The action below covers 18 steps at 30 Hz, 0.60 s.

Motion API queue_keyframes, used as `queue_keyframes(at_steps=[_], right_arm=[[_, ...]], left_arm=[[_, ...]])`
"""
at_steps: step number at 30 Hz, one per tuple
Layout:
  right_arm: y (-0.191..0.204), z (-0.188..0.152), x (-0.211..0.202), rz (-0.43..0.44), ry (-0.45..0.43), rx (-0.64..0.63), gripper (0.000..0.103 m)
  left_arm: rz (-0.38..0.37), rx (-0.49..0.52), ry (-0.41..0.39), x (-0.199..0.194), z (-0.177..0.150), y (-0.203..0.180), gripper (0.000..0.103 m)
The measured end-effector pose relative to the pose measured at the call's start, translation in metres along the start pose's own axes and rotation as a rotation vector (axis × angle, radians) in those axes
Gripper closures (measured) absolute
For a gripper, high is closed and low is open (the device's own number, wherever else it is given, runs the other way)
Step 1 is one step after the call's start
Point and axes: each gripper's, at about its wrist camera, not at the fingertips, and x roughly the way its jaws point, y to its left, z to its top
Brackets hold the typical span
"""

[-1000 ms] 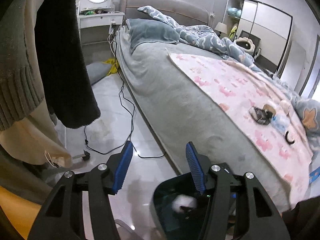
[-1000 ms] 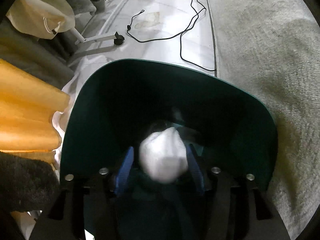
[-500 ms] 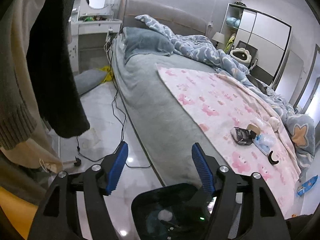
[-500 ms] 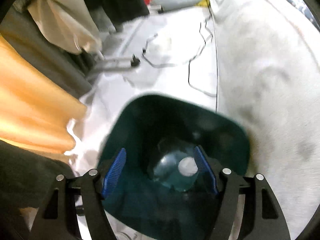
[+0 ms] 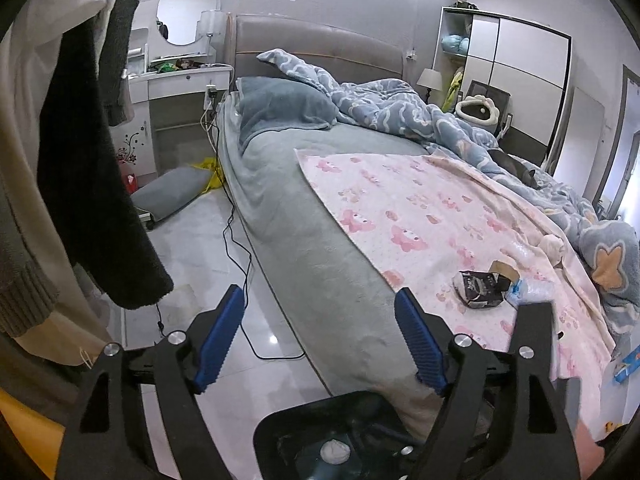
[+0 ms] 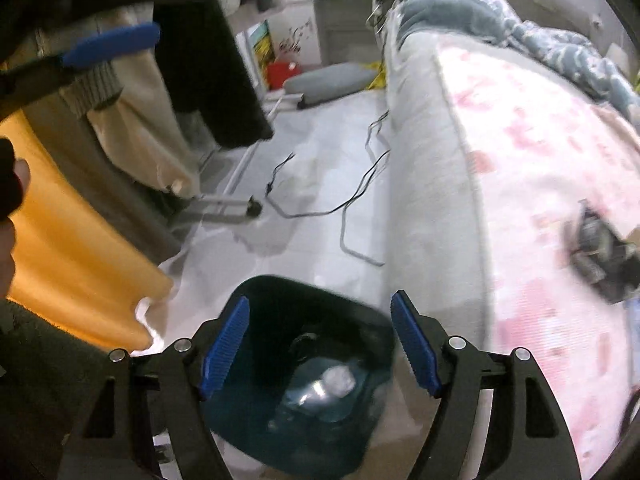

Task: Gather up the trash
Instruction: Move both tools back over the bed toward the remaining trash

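White paper wad point(image 6: 339, 377) alone in bin point(image 6: 372, 322)

The right tongs point(image 6: 320, 346) hang with jaws spread wide and empty above a dark teal bin point(image 6: 256, 420) on the floor beside the bed point(image 6: 432, 184). A white crumpled wad point(image 6: 339, 378) lies at the bin's bottom; a black cable point(image 6: 352, 200) trails across the floor

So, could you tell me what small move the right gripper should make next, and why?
Probably swing the right gripper over to the crumpled black wrapper on the pink patterned blanket. Its jaws are open and empty, the white paper wad already lies in the dark green bin, and more litter sits on the bed.
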Motion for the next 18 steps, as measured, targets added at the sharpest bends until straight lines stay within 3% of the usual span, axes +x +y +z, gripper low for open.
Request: queue_keyframes(at_steps=[6,18], right_arm=[[-0.029,0.007,-0.025,-0.084,-0.085,0.008,0.023],[-0.114,0.000,-0.071,-0.240,-0.221,0.166,0.018]], left_arm=[[-0.014,0.008,-0.006,0.012,0.006,-0.021,0.016],[-0.057,0.035,0.043,0.041,0.006,-0.058,0.015]])
